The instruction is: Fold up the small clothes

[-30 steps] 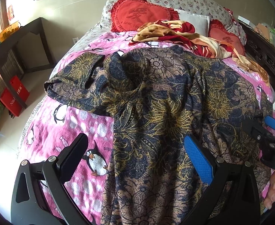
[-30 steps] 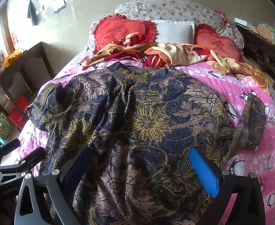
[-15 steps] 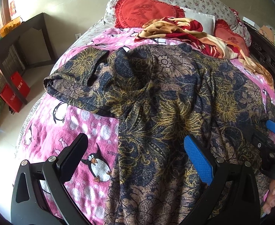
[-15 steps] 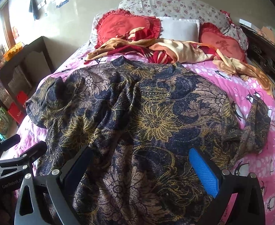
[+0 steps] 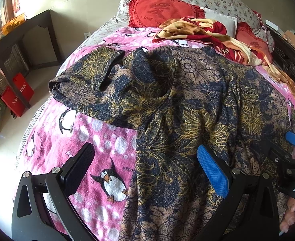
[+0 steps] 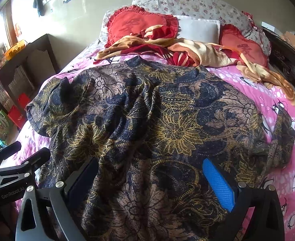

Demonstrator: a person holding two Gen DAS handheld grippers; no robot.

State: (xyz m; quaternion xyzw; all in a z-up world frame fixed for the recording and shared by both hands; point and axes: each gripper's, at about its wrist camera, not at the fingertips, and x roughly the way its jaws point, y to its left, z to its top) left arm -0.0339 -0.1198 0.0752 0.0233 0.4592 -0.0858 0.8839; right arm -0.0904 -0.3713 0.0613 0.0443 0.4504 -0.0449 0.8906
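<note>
Left wrist view: floral garment (image 5: pixel 187 104), navy and tan with gold flower print, spread across the pink penguin blanket (image 5: pixel 91 132) on the bed. Fabric rumpled, with deep folds running lengthwise through the middle; one short sleeve (image 5: pixel 83 78) lies out toward the bed's left edge, its cuff opening visible. Left gripper (image 5: pixel 145 164): jaws wide apart, holding nothing, one finger over bare blanket, the blue-padded finger over the garment's left side.

Right wrist view: same garment (image 6: pixel 157 124) seen from its lower hem; the other sleeve (image 6: pixel 282 140) bunched at the bed's right edge. Right gripper (image 6: pixel 149 178): jaws wide apart, empty, both fingers above the garment's lower part.

Beyond the garment, at the head of the bed: crumpled red and cream blanket (image 6: pixel 177 50), two red heart cushions (image 6: pixel 139 24), white pillow (image 6: pixel 197 30), floral pillow (image 6: pixel 187 4).

Containers: orange basket (image 5: pixel 12 23) atop a dark shelf unit (image 5: pixel 27 46), contents not discernible; red bags (image 5: pixel 16 96) on the floor beside it, contents hidden.
</note>
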